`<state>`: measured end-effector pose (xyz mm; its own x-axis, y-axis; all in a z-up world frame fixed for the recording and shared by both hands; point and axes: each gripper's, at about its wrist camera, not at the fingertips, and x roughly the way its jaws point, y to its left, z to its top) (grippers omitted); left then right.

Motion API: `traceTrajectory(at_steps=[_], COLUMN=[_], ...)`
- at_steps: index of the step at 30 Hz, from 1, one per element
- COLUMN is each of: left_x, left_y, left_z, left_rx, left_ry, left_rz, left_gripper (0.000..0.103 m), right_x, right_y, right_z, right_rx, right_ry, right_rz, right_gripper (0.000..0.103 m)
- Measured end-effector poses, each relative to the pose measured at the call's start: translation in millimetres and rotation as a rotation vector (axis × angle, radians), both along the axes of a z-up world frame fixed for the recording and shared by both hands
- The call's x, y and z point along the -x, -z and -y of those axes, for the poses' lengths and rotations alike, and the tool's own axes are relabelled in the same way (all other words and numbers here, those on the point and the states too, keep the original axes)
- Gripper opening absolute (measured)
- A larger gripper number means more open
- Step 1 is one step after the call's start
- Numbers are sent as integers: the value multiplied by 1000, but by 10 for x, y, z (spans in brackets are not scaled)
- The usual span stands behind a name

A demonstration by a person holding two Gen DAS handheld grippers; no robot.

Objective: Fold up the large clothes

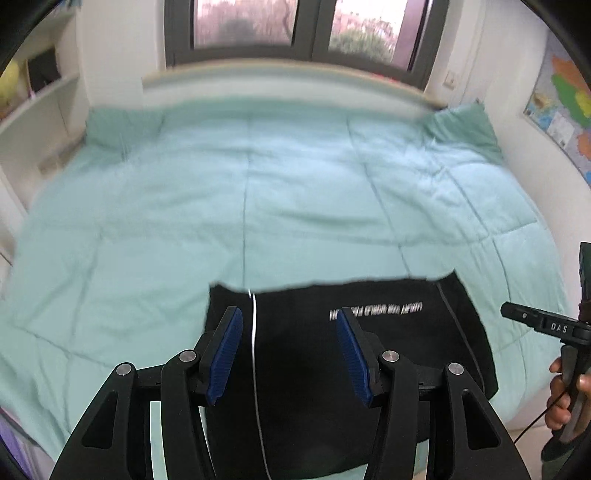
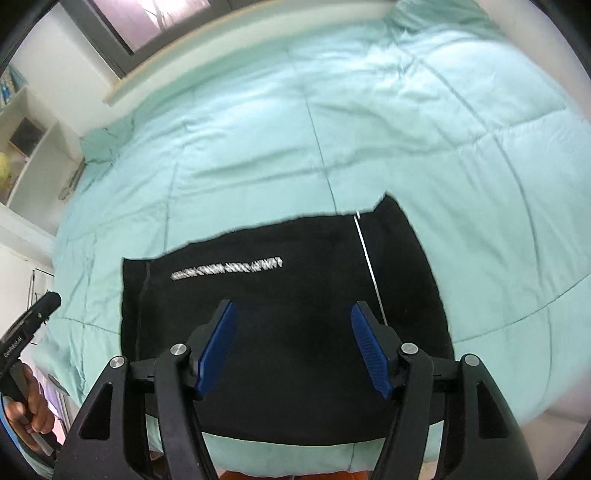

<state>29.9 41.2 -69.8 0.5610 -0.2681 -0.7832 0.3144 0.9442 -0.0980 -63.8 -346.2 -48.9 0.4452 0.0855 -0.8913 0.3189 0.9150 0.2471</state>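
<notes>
A black garment lies folded into a rectangle on the near part of the bed, with white lettering and a thin white stripe showing. My left gripper hangs above it, open, its blue pads well apart with nothing between them. In the right wrist view the same garment lies flat below my right gripper, which is also open and empty. Each view catches the other gripper at its edge, held by a hand beside the bed.
A mint-green quilt covers the whole bed, slightly wrinkled. A window and sill run behind the bed's head. White shelves stand on the left, a coloured map hangs on the right wall. The bed's near edge drops off just below the garment.
</notes>
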Motion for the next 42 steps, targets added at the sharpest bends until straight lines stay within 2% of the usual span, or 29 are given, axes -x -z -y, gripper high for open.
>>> traceTrajectory(at_steps=[2, 7, 10, 12, 13, 15, 18, 23, 26, 33, 42], left_x=[58, 176, 371, 492, 554, 671, 788, 782, 729, 757, 729], left_y=[-213, -738, -1096, -1241, -1288, -1339, -1274, -1015, -838, -677, -585], left_z=[37, 198, 248, 291, 308, 345, 376, 323, 291, 328, 407], left_rx=[-7, -86, -92, -84, -83, -85, -70, 20, 45, 8, 25], left_ry=[20, 71, 96, 114, 113, 105, 89, 53, 24, -31, -78], left_rz=[46, 160, 235, 258, 272, 293, 276, 143, 86, 72, 58], left_gripper=[56, 56, 57, 67, 71, 71, 71, 71, 71, 71, 71], right_x=[-48, 86, 176, 246, 273, 312, 334, 306, 284, 255, 251], right_y=[-119, -672, -1015, -1215, -1282, -1380, -1394, -1232, -1103, -850, -755], right_z=[-198, -358, -484, -562, -594, -682, -791, -956, -990, -900, -718], right_rx=[29, 72, 150, 174, 180, 198, 209, 263, 245, 201, 201], right_ry=[-2, -14, -19, -9, -6, -3, -9, -25, -29, -25, -38], right_rz=[21, 80, 109, 136, 145, 159, 168, 134, 115, 74, 52], right_gripper=[68, 69, 70, 77, 84, 85, 85, 85, 85, 85, 85])
